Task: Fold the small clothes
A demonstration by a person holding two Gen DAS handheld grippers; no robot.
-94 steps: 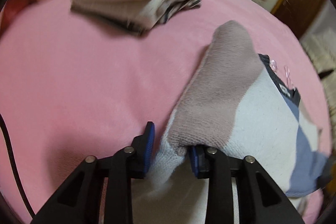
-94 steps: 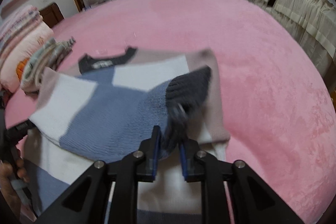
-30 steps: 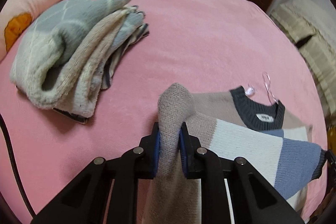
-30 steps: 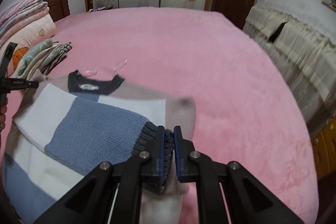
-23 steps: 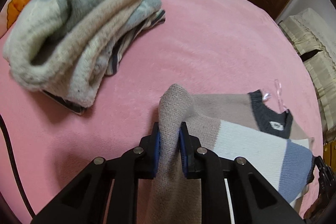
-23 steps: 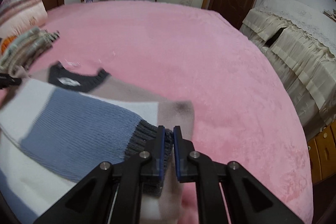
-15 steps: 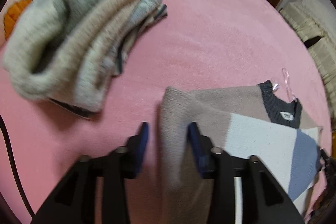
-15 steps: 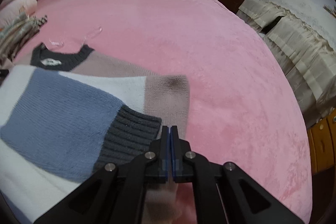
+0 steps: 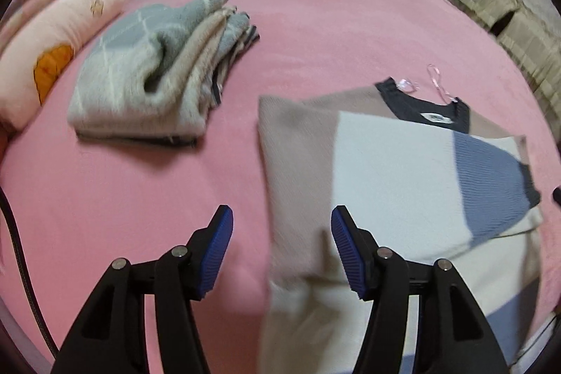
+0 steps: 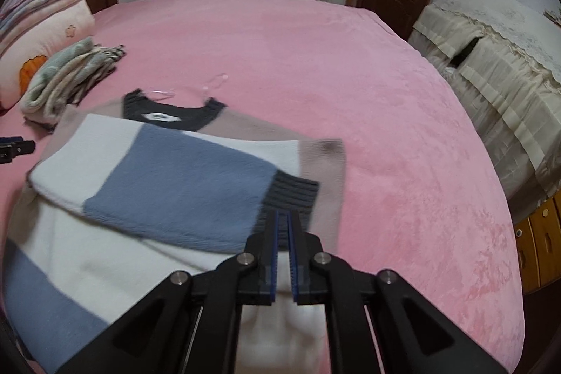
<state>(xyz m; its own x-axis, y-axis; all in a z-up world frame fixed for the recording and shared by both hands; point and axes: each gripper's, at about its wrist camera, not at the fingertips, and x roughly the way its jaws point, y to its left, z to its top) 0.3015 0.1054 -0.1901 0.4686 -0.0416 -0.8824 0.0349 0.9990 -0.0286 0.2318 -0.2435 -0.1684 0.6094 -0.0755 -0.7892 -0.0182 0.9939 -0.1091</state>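
Note:
A small colour-block sweater (image 9: 385, 163) in taupe, white, blue and dark grey lies flat on the pink bed, sleeves folded across its front; it also shows in the right wrist view (image 10: 168, 177). My left gripper (image 9: 280, 226) is open and empty above the sweater's left edge. My right gripper (image 10: 282, 216) is shut with nothing between its pads, just behind the dark grey cuff (image 10: 291, 195) of the folded sleeve.
A stack of folded grey and beige clothes (image 9: 157, 72) lies at the left on the pink bed (image 9: 315, 23). A pink pillow (image 9: 45, 51) is at the far left. A clear hanger (image 10: 189, 88) lies above the collar. A draped sofa (image 10: 491, 58) stands at the right.
My left gripper opened and let go of the taupe fold, which now lies flat. My right gripper released the dark cuff, closed empty and drew back a little.

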